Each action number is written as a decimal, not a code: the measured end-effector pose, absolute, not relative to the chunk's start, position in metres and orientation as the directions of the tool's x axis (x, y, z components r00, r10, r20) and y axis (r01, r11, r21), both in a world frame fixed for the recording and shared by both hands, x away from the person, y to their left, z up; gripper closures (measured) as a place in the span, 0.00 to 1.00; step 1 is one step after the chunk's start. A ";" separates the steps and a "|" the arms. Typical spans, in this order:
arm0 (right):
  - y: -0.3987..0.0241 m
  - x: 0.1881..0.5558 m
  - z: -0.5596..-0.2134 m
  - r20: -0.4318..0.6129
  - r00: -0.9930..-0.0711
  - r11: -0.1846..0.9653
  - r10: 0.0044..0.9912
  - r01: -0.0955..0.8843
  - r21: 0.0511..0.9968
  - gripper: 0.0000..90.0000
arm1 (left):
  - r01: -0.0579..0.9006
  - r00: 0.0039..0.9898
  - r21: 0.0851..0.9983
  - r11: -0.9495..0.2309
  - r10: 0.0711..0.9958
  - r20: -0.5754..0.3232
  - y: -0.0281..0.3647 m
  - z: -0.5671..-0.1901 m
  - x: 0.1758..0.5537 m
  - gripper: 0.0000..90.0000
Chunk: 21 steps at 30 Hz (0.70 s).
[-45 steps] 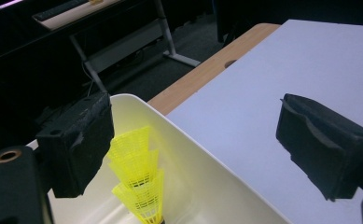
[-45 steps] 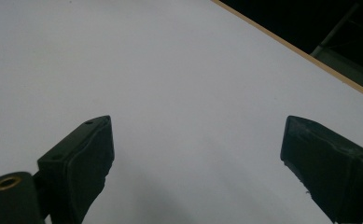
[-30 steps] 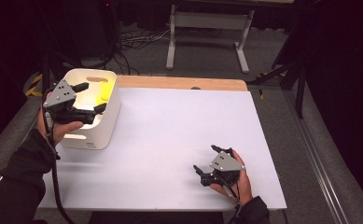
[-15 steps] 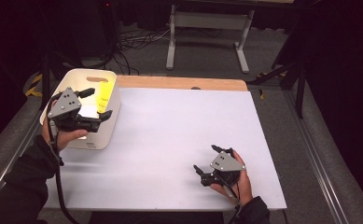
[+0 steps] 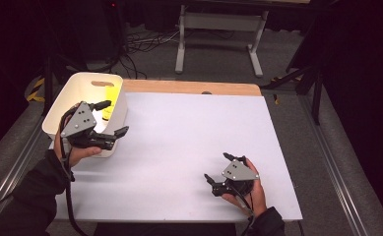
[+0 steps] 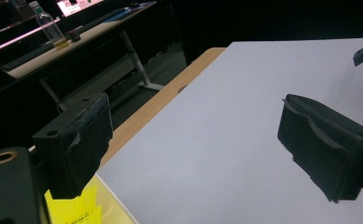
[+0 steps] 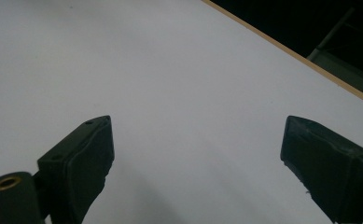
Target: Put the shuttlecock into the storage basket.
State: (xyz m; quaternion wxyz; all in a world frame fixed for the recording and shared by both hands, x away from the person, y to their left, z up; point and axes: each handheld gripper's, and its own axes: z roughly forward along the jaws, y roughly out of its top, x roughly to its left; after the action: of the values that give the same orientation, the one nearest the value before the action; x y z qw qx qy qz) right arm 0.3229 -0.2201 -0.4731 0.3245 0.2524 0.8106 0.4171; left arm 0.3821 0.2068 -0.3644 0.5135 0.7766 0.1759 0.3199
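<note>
A white bin (image 5: 61,105) stands at the table's left edge with a yellow object (image 5: 109,101) inside it. My left gripper (image 5: 111,118) is open and empty, held over the bin's near right corner, jaws pointing right. In the left gripper view the gripper (image 6: 193,149) looks across the white table top (image 6: 244,121), and a corner of the yellow object (image 6: 79,212) shows at the bottom. My right gripper (image 5: 217,168) rests low over the front right of the table, open and empty. In the right gripper view, bare white table lies between the wide-apart jaws of the gripper (image 7: 198,154).
The white table top (image 5: 189,132) has a wooden strip (image 5: 194,87) along its far edge. Behind the table are a grey stand's legs (image 5: 218,29) and floor cables. A metal rail (image 5: 327,157) runs along the right side. A bottle (image 6: 51,28) stands on a far desk.
My left gripper has moved from over the bin's middle toward me and to the right, to the bin's near right corner. The right gripper has stayed still.
</note>
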 end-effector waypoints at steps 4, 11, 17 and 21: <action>-0.220 0.323 -0.473 -0.316 -0.662 0.525 0.679 0.137 0.840 0.12 | -0.069 0.741 0.907 -0.416 0.587 0.326 0.201 -0.367 0.377 0.12; -0.220 0.323 -0.473 -0.315 -0.664 0.526 0.679 0.139 0.839 0.12 | -0.083 0.767 0.906 -0.415 0.554 0.324 0.190 -0.371 0.370 0.12; -0.219 0.322 -0.473 -0.321 -0.664 0.529 0.676 0.134 0.838 0.12 | -0.102 0.777 0.902 -0.419 0.533 0.335 0.182 -0.377 0.363 0.11; -0.218 0.321 -0.473 -0.326 -0.664 0.533 0.672 0.128 0.836 0.12 | -0.108 0.784 0.901 -0.420 0.521 0.337 0.178 -0.381 0.360 0.11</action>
State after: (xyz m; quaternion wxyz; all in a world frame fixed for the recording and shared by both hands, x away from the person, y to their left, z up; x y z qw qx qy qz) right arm 0.3211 -0.2184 -0.4728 0.3272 0.2466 0.8120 0.4157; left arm 0.3596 0.1783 -0.3812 0.5222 0.7870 0.1314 0.3010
